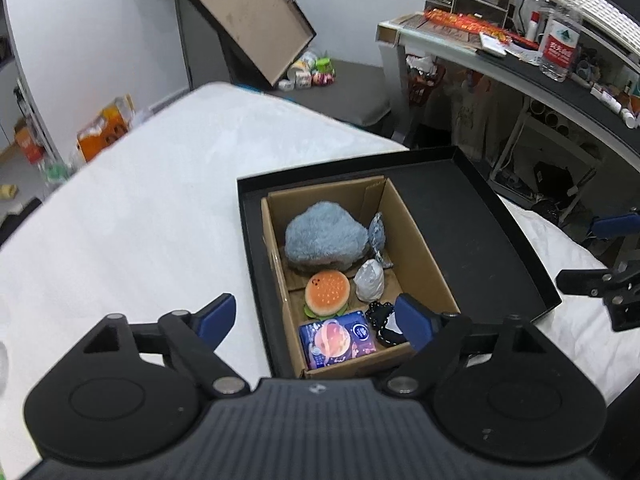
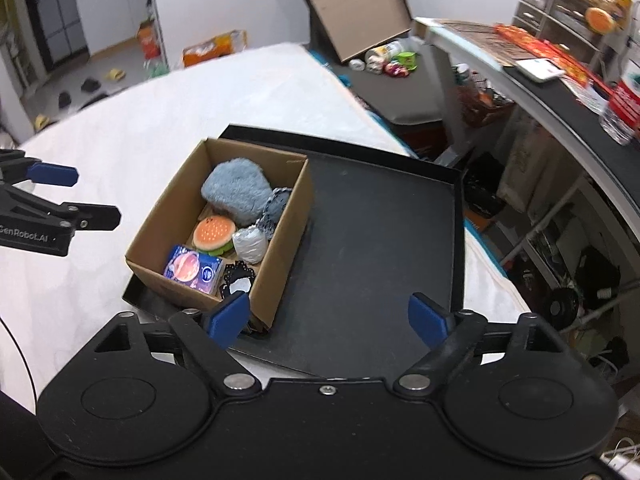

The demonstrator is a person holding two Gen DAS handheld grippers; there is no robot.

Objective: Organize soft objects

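A brown cardboard box [image 1: 416, 236] [image 2: 292, 224] stands in the left part of a black tray [image 1: 480, 216] [image 2: 380, 240] on a white bed. Inside it lie a blue-grey plush [image 1: 324, 238] [image 2: 236, 190], a burger toy [image 1: 327, 292] [image 2: 213, 233], a silver-grey pouch [image 1: 370, 280] [image 2: 250, 245], a blue packet with a planet picture [image 1: 338, 340] [image 2: 194, 268] and a black lace-edged item [image 1: 386, 322] [image 2: 238, 278]. My left gripper [image 1: 316, 322] is open and empty above the box's near edge. My right gripper [image 2: 336, 318] is open and empty above the tray's near part.
The white bed [image 1: 140, 208] [image 2: 140, 120] spreads left of the tray. A desk [image 1: 520, 68] [image 2: 540, 92] with a water bottle [image 1: 558, 46] and clutter curves along the right. A brown box lid [image 1: 248, 12] [image 2: 352, 4] leans at the back.
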